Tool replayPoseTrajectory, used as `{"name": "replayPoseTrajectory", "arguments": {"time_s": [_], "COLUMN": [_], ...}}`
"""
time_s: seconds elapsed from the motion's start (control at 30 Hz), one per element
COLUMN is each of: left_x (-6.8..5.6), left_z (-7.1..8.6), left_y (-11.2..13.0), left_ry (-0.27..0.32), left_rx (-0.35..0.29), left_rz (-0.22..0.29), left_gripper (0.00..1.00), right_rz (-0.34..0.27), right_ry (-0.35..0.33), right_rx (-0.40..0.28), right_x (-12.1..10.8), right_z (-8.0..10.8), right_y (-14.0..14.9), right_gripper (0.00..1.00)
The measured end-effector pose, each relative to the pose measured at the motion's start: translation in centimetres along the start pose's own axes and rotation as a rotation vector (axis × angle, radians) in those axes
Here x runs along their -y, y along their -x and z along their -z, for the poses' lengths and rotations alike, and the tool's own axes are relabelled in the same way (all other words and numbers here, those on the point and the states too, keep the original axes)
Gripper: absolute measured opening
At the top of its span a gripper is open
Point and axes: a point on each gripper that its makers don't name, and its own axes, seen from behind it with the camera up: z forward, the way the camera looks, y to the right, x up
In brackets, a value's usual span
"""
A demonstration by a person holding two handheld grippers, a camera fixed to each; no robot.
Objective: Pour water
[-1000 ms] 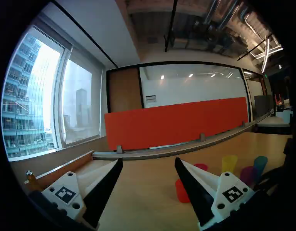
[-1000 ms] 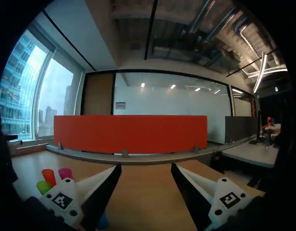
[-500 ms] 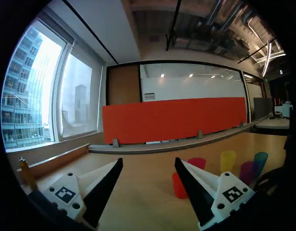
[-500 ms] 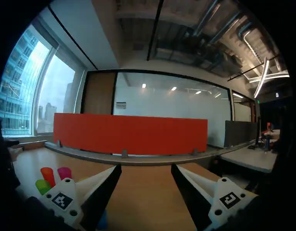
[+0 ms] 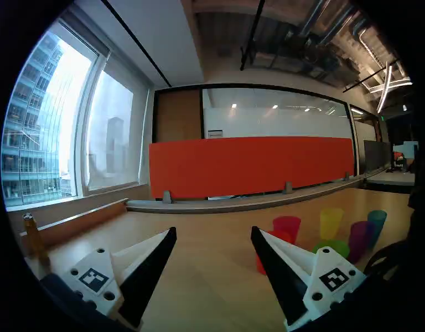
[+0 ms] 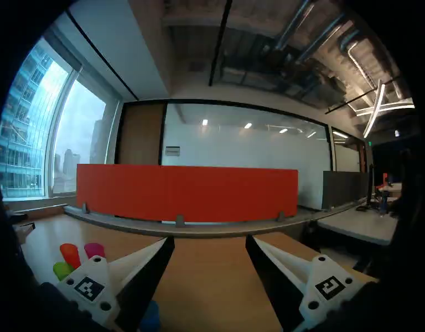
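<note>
Nearest in the left gripper view, the left gripper (image 5: 212,230) is noted with fingers spread wide and nothing held between them. Pale wooden tabletop (image 5: 212,288) is seen through the gap. In the right gripper view, the right gripper (image 6: 208,239) is likewise recorded parted and empty above the same wood. A blue object (image 6: 151,318), kind not determinable, is logged at 7 o'clock against its left finger. Cups are found upright on the table at 4 o'clock in the left gripper view. A red cup (image 5: 260,264) is partly hidden behind the finger, with a crimson cup (image 5: 288,226) just behind it. Beyond these come a green cup (image 5: 335,247), a purple cup (image 5: 359,239), a yellow cup (image 5: 331,221) and a teal cup (image 5: 377,220). Their contents cannot be told. At 8 o'clock in the right gripper view, an orange-red cup (image 6: 70,254) and a magenta cup (image 6: 94,249) are recorded. Farther off, a grey rail (image 5: 240,202) is seen along the table's far edge, then an orange divider (image 5: 251,166) and a glass wall (image 6: 245,144). Windows (image 5: 46,133) stand at 9 o'clock and exposed ceiling pipes (image 5: 317,39) at 1 o'clock. Against a second ago, the left gripper view has been levelled: the divider no longer slants, and the green cup has come into sight. The right gripper view is barely altered.
</note>
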Motion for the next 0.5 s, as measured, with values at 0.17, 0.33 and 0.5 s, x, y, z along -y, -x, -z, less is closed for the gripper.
{"name": "replayPoseTrajectory", "arguments": {"time_s": [0.17,0.33,0.5], "left_x": [0.0,0.0,0.2], "left_z": [0.0,-0.1,-0.2], "left_y": [0.4,1.0,1.4], "left_ry": [0.013,0.021,0.022], "left_rx": [-0.002,0.002,0.012], "left_rz": [0.009,0.022,0.041], "left_gripper": [1.0,1.0,1.0], "right_rz": [0.0,0.017,0.023], "right_ry": [0.0,0.001,0.0], "right_rx": [-0.004,0.002,0.005], "right_x": [0.1,0.4,0.6], "right_z": [0.1,0.1,0.0], "right_y": [-0.1,0.1,0.3], "right_gripper": [1.0,1.0,1.0]}}
